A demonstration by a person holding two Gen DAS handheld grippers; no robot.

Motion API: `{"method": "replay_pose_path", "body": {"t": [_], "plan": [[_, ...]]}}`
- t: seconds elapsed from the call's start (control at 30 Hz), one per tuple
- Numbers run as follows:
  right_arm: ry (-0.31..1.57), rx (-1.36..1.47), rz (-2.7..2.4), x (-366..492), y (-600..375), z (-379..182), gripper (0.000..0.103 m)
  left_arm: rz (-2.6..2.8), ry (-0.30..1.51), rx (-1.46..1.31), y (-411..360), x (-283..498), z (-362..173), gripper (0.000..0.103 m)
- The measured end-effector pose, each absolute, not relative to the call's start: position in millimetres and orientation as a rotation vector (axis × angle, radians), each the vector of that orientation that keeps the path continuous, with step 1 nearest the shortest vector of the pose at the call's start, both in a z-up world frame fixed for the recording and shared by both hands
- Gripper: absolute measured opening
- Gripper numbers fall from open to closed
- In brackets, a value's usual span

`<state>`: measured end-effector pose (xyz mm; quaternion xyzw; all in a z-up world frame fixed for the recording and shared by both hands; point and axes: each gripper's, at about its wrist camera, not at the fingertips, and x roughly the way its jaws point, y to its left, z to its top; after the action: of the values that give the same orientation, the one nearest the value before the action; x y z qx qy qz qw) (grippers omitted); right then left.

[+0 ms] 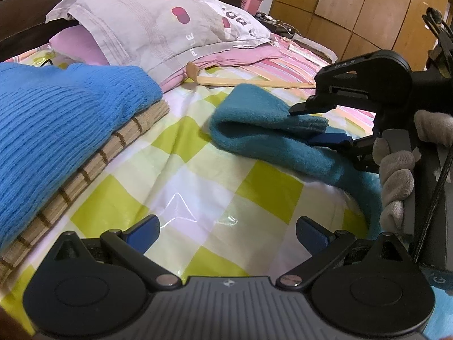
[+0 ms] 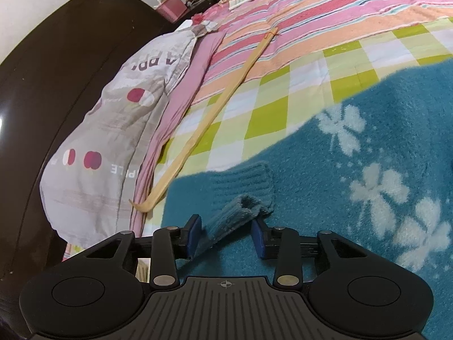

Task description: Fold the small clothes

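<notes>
My right gripper [image 2: 226,235] clamps the ribbed cuff of the teal fleece garment [image 2: 243,206]; left gripper [image 1: 226,229] wide open, empty.

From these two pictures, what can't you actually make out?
- Striped beige garment, left wrist view: mostly buried under the blue knit sweater.
- Teal garment, right wrist view: runs off the right and bottom edges; shape unclear.
- Right claw: whether its pads press the ribbed cuff between them.
- Pillow lettering: creased, only fragments readable.
</notes>
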<state>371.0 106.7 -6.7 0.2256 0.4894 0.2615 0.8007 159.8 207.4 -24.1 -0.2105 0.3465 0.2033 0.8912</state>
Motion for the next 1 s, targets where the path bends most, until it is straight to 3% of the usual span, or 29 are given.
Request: {"method": "replay_pose_path", "body": {"t": [0.23, 0.43, 1.0], "plan": [[1.043, 0.463, 0.548, 373, 113, -8, 0.036, 0.442, 0.710, -0.415, 207, 158, -23, 0.103], [1.031, 0.406, 0.554, 373, 115, -7, 0.011, 0.417, 0.710, -0.405, 203, 160, -23, 0.103], [0.893, 0.252, 0.567, 361, 88, 26, 0.009, 0.347, 0.668, -0.409, 196, 160, -21, 0.103]]}}
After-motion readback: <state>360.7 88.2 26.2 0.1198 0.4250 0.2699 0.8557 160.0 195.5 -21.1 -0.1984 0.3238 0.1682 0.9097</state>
